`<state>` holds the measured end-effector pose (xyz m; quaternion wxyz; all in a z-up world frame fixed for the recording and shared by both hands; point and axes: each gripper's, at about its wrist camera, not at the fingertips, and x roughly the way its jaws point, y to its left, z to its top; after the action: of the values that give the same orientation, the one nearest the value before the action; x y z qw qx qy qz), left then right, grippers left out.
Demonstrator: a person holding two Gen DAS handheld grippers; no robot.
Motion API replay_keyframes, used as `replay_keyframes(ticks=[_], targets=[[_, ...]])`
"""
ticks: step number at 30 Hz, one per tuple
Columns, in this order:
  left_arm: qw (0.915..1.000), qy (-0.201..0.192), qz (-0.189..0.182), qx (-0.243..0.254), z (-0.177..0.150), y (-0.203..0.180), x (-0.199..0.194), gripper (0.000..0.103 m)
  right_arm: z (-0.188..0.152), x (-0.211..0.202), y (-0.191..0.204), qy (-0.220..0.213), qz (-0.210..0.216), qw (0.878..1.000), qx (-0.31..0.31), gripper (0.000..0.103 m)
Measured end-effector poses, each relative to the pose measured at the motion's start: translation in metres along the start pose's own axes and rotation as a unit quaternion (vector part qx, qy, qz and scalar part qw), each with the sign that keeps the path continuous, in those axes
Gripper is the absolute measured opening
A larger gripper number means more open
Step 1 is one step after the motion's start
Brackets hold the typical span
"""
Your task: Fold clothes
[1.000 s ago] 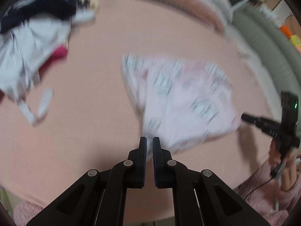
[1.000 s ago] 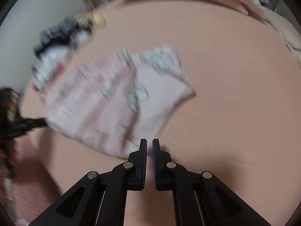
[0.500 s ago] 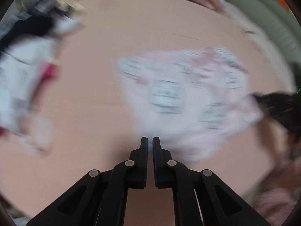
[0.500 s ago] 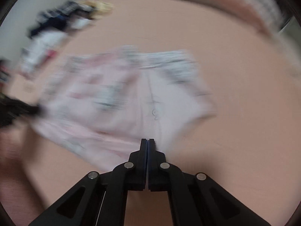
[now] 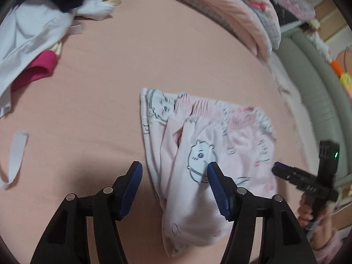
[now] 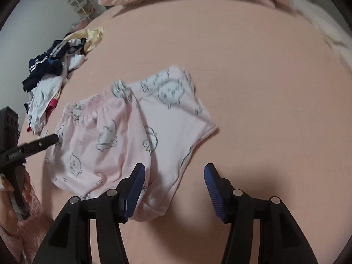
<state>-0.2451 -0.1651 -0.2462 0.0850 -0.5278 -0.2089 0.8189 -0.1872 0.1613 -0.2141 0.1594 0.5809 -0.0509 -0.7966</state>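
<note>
Left wrist view: the pink cartoon-print shorts (image 5: 204, 154) lie folded on the pink bedsheet (image 5: 110, 88), directly ahead of the left gripper (image 5: 175, 171), whose jaws are spread wide and hold nothing. The right gripper (image 6: 175, 172) is likewise spread and empty, with the shorts' near edge just beyond its left finger. A heap of unfolded clothes (image 5: 30, 35) sits well apart from the shorts, far left on the sheet.

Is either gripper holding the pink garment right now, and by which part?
Neither. The left gripper and right gripper are both open; the pink shorts lie free on the bed.
</note>
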Motion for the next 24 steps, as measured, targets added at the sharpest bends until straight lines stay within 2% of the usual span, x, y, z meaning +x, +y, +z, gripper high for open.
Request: replay_keyframes(ticks=[3, 4, 5, 6, 8, 12, 15, 17, 19, 20, 22, 23, 24], targets=[[0.9999, -0.013, 0.003, 0.01, -0.003, -0.01, 0.004, 0.055, 0.004, 0.014, 0.011, -0.011, 0.031, 0.999, -0.009, 0.067], [0.9998, -0.004, -0.014, 0.01, -0.003, -0.013, 0.006, 0.031, 0.006, 0.018, 0.016, -0.01, 0.045, 0.999, -0.015, 0.06], [0.9996, 0.002, -0.024, 0.011, -0.002, -0.017, 0.008, 0.016, 0.008, 0.02, 0.025, 0.002, 0.065, 0.998, -0.027, 0.051], [0.9997, 0.003, -0.016, 0.016, -0.003, -0.021, 0.008, 0.016, 0.01, 0.023, 0.034, 0.011, 0.078, 0.996, -0.039, 0.035], [0.9993, 0.0, 0.003, 0.038, -0.004, -0.03, 0.006, 0.013, 0.009, 0.027, 0.048, 0.011, 0.066, 0.996, -0.064, 0.016], [0.9956, -0.005, -0.028, 0.09, -0.013, -0.062, -0.02, 0.012, 0.004, 0.005, 0.054, -0.011, 0.051, 0.996, -0.065, 0.012], [0.9897, -0.005, -0.05, 0.134, -0.03, -0.098, -0.04, 0.012, -0.026, -0.047, 0.061, -0.059, 0.006, 0.993, -0.099, 0.011], [0.987, -0.008, -0.063, 0.148, -0.05, -0.114, -0.044, 0.012, -0.044, -0.073, 0.05, -0.079, -0.007, 0.992, -0.1, 0.012], [0.9856, 0.008, -0.052, 0.161, -0.064, -0.122, -0.032, 0.013, -0.06, -0.075, 0.023, -0.072, -0.012, 0.995, -0.072, 0.014], [0.9861, 0.036, -0.035, 0.158, -0.069, -0.12, -0.02, 0.012, -0.072, -0.068, 0.006, -0.049, -0.014, 0.997, -0.058, 0.014], [0.9838, 0.093, 0.0, 0.153, -0.077, -0.117, 0.004, 0.013, -0.094, -0.04, -0.013, 0.022, -0.019, 0.999, -0.04, 0.015], [0.9828, 0.109, 0.011, 0.149, -0.08, -0.114, 0.01, 0.013, -0.094, -0.045, -0.012, 0.012, -0.017, 0.999, -0.042, 0.015], [0.9855, 0.095, 0.004, 0.141, -0.08, -0.111, 0.0, 0.013, -0.095, -0.05, -0.011, 0.002, -0.015, 0.999, -0.044, 0.015]])
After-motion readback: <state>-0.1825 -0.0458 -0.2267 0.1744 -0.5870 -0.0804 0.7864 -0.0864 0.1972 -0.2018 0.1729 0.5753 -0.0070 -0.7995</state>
